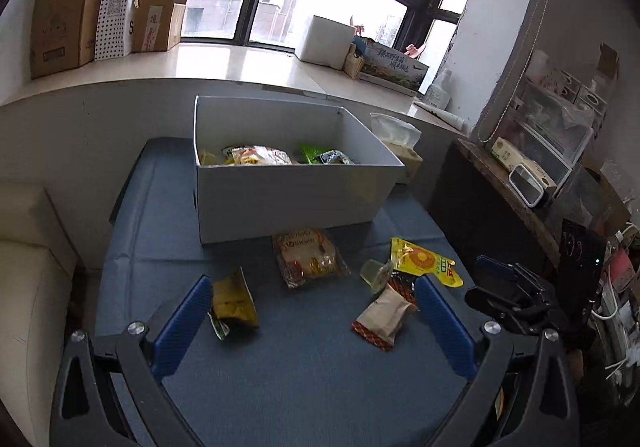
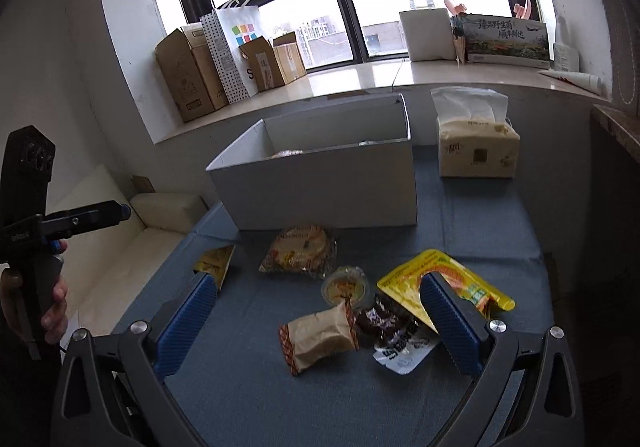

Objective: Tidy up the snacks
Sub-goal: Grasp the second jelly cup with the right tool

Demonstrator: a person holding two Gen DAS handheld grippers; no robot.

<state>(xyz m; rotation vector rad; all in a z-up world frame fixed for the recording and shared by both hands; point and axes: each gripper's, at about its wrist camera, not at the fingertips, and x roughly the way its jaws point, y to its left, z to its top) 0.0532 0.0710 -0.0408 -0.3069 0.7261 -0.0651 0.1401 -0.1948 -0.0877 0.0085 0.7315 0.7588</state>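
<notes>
Right wrist view: the brown-paper snack [image 2: 320, 335] lies on the blue tabletop [image 2: 280, 399] between the two blue fingers, nearest to the camera.
Neighbours of the snack: a dark wrapper [image 2: 386, 321] touches its right end, a small clear cup [image 2: 346, 287] sits just behind, and a yellow pouch [image 2: 404, 283] lies further right, partly under the right finger.
Other loose snacks: a round cake packet [image 1: 308, 259] lies in front of the white box [image 1: 288, 195]; a yellow-green packet [image 1: 234, 301] lies just beside the left finger in the left wrist view.
Goal place: the white box stands at the back of the tabletop, and some snacks already lie inside it.
Right tongs [image 2: 318, 323]: spread wide, holding nothing.
Left tongs [image 1: 314, 321]: also spread wide, holding nothing.
Step in hand, as judged: picking one loose snack for the box.
Advice: close on the paper snack across its narrow middle, so that the dark wrapper is not caught together with it.
Risk: the cup may tip over if a finger pushes it.
</notes>
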